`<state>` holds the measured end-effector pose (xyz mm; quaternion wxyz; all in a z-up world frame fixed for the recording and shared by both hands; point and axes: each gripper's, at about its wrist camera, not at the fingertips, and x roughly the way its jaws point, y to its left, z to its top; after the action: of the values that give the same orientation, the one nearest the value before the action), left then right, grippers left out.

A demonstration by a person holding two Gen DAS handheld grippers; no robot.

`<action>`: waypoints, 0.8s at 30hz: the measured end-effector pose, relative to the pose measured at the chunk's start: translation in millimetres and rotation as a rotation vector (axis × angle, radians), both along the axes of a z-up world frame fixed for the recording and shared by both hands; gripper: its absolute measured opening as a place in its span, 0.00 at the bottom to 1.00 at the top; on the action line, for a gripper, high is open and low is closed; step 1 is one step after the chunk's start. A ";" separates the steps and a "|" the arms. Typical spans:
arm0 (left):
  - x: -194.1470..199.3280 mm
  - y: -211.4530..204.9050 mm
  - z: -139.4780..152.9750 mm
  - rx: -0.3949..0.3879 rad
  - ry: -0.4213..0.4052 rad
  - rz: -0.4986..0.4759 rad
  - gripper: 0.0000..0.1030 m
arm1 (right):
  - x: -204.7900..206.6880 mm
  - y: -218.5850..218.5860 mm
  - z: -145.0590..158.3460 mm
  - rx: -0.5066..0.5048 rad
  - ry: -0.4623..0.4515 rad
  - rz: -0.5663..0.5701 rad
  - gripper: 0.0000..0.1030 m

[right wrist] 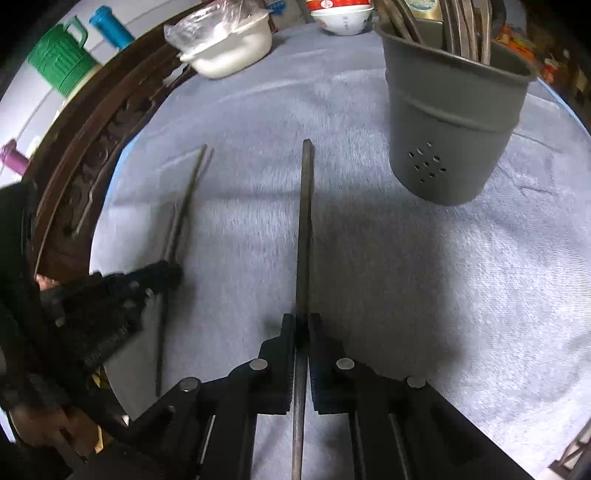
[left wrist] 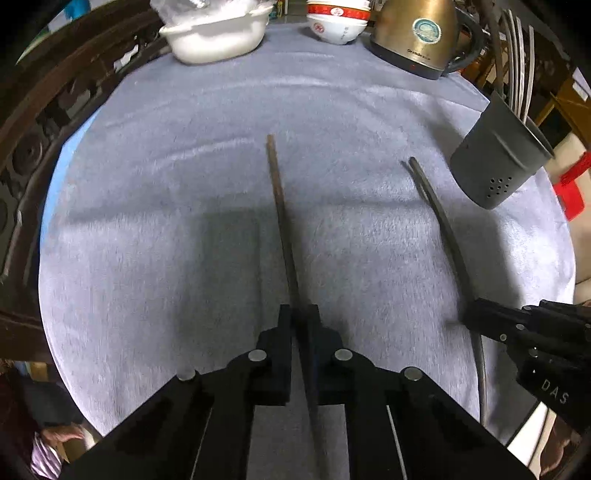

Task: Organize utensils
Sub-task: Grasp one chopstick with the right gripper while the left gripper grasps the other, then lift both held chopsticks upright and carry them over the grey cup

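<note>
Two chopsticks are pinched, one in my left hand-held gripper (left wrist: 298, 314), one in my right hand-held gripper (right wrist: 302, 321). Blue-grey cloth (left wrist: 184, 155) covers the worktop; beyond the grey utensil holder (right wrist: 450, 122) stand bowls (left wrist: 338, 22) and a kettle (left wrist: 417, 33).

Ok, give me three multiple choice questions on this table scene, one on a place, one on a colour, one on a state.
1. Where does the grey perforated plastic utensil holder stand relative to the right tongs?
A. ahead, to their right
B. behind them
C. ahead, to their left

2. What colour is the metal electric kettle?
A. blue
B. gold
C. white

3. What are the left tongs doing?
A. gaping open over nothing
B. gripping a bowl
C. shut on a dark thin chopstick

Answers: 1 A, the holder sits upper right in the right wrist view. 2 B, its body shines gold. 3 C, the stick runs between the closed fingers.
</note>
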<state>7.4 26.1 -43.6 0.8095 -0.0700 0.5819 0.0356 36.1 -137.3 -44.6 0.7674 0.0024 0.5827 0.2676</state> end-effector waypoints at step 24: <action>36.3 24.3 1.1 -0.046 0.094 0.051 0.09 | 39.0 23.2 6.0 -0.081 0.001 -0.036 0.18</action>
<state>43.8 50.4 -42.5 0.7784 -0.1019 0.6178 0.0460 75.1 -114.1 -38.6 0.7713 -0.0180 0.5932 0.2300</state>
